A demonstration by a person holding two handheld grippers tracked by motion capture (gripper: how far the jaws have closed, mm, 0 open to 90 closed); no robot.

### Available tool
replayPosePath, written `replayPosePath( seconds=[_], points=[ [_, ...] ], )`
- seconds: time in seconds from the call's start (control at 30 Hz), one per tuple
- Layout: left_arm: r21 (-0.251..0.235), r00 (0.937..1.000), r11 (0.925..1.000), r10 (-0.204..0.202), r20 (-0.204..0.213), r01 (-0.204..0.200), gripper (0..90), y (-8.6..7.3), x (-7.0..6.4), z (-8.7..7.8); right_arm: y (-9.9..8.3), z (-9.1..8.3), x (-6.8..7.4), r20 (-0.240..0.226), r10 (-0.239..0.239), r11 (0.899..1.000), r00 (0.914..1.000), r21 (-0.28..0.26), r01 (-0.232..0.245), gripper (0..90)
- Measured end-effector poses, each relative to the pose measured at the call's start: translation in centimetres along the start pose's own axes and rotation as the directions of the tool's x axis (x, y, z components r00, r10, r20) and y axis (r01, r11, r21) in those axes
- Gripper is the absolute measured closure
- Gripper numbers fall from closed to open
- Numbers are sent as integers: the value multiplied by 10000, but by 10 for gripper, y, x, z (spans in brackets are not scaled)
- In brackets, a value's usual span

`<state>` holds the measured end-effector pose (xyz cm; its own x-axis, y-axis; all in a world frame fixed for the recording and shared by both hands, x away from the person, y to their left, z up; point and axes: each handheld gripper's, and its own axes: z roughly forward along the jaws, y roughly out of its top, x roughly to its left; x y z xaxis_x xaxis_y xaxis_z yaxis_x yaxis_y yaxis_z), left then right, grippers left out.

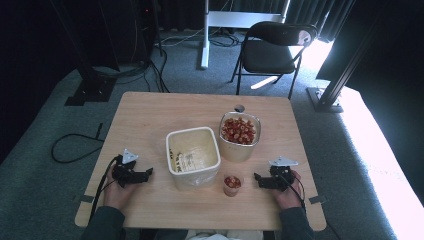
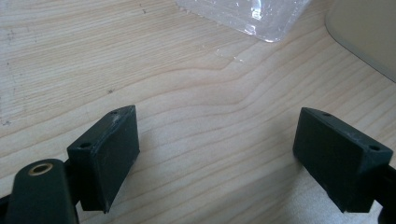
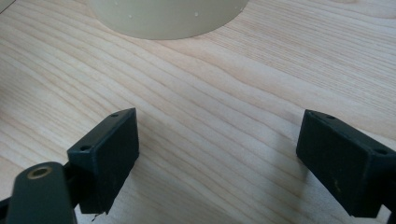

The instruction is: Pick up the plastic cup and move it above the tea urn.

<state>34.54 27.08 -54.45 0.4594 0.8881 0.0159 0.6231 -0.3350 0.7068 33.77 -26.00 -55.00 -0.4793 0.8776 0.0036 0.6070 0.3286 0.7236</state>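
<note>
Wooden table on grey carpet | small cup of red pieces sits beside right gripper, within reach | left gripper rests by square tub | both jaws spread, empty, apparently ready

So there's a little cup sitting upright near the front edge of the table, filled to the top with reddish ring-shaped pieces. It's between the two grippers, much closer to the right one, and just at about 5 o'clock from the big square cream tub, pretty much beside its front corner. That tub stands upright at table centre, open top, and its inside looks pale with some clear wrapping in it. At roughly 1 o'clock from the tub, touching or nearly touching it, is a rounder cream container, also upright, loaded with the same reddish rings. The cup is at 6 o'clock from that one, a bit apart.
</note>
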Motion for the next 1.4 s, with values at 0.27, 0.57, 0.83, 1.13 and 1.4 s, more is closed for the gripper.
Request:
replayPosePath(
  seconds=[0.27, 0.57, 0.83, 1.13, 1.4],
  points=[
    [-253, 9999, 9996, -102, -93, 99, 298, -4, 3, -6, -1, -1, -2, -24, -31, 10000, 10000, -8, 31, 131],
    [253, 9979, 9996, -130, -642, 147, 374, 12, -1, -10, -1, -1, -1, 15, 7, 10000, 10000, -2, -7, 131],
    [-1102, 9952, 9910, -818, -529, 756, 330, 56, 8, -33, -1, -1, -1, 81, 97, 10000, 9999, 6, -97, 131],
    [-1041, 9918, 9877, -1213, -412, 1164, 330, 96, 3, -10, -1, -1, -1, 94, 97, 10000, 9999, 1, -97, 130],
    [-106, 9818, 9896, -1435, -1240, 1433, 456, 93, 9, 20, -1, -1, -1, 95, 99, 10000, 9999, 0, -99, 131]
  ],
)
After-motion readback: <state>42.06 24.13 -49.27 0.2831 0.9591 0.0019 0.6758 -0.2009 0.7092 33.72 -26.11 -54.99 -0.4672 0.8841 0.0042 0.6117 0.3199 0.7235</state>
